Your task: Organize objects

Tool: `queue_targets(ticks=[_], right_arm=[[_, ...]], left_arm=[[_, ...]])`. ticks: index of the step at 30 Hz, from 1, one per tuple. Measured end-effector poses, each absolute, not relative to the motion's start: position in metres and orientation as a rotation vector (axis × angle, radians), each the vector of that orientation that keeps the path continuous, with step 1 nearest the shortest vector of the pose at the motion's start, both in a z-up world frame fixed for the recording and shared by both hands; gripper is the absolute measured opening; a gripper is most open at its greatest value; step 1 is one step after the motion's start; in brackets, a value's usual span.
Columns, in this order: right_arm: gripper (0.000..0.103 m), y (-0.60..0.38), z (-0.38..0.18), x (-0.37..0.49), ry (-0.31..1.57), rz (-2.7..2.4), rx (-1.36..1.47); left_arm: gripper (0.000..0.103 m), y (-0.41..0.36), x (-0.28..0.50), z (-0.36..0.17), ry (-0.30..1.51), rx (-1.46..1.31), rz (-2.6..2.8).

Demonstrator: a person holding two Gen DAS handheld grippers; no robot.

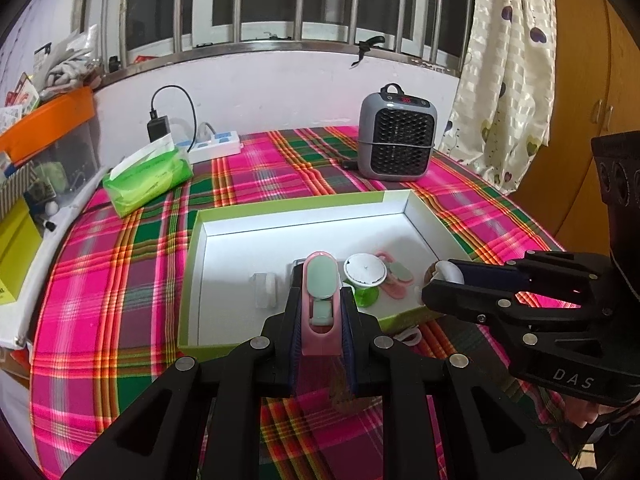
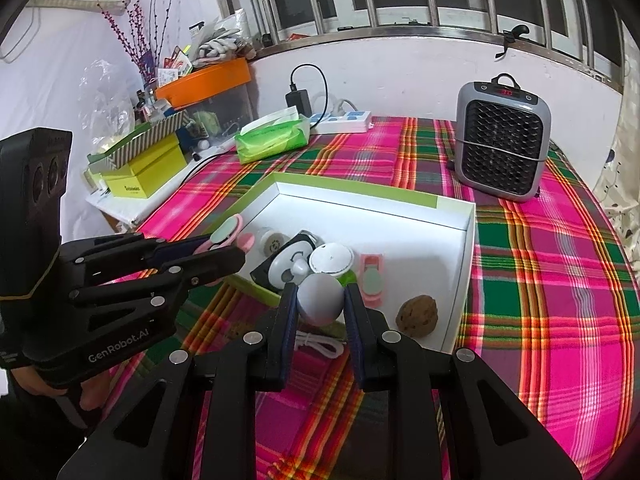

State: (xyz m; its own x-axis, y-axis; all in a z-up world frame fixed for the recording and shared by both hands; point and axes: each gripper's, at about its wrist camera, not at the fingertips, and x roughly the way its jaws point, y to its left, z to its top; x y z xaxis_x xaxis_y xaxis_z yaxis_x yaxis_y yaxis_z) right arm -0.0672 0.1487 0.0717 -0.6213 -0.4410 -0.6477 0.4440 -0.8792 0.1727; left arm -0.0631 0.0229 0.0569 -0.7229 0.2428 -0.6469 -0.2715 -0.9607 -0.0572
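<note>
- The landmark is the shallow box (image 1: pixel 304 216), white inside with a green rim, lying on the pink-and-green plaid tablecloth (image 1: pixel 120 280).
- The left gripper (image 1: pixel 320 312) is clamped on a pink clip (image 1: pixel 319 300) with a mint-green oval pad, held over the box's near wall.
- The right gripper (image 2: pixel 320 304) is closed around a pale grey-white round object (image 2: pixel 321 298), smooth and ball-like, just above the box's near edge.
- Inside the box: one white disc on a green base (image 2: pixel 331 259), one more pink-and-mint clip (image 2: pixel 372 276) lying flat, one brown walnut (image 2: pixel 417 315) in the near right corner, and one white round-headed gadget on a dark base (image 2: pixel 288 264); a small white piece (image 1: pixel 266 286) sits to its left.
- Two pink clips are counted in all, one held and one in the box.
- Behind the box stand one grey heater (image 2: pixel 502 148), one green tissue pack (image 2: pixel 274 138) and one white power strip (image 2: pixel 344 120).
- A white cable (image 2: pixel 320 342) lies on the cloth just outside the box's near wall.
</note>
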Motion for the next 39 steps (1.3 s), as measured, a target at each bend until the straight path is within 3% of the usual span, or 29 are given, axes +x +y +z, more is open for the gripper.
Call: queue_targets(ticks=[39], right_arm=[[0.024,0.174,0.061,-0.121,-0.090,-2.491,1.052]], left_arm=[[0.016,0.014,-0.112,0.039,0.020,-1.105,2.698]])
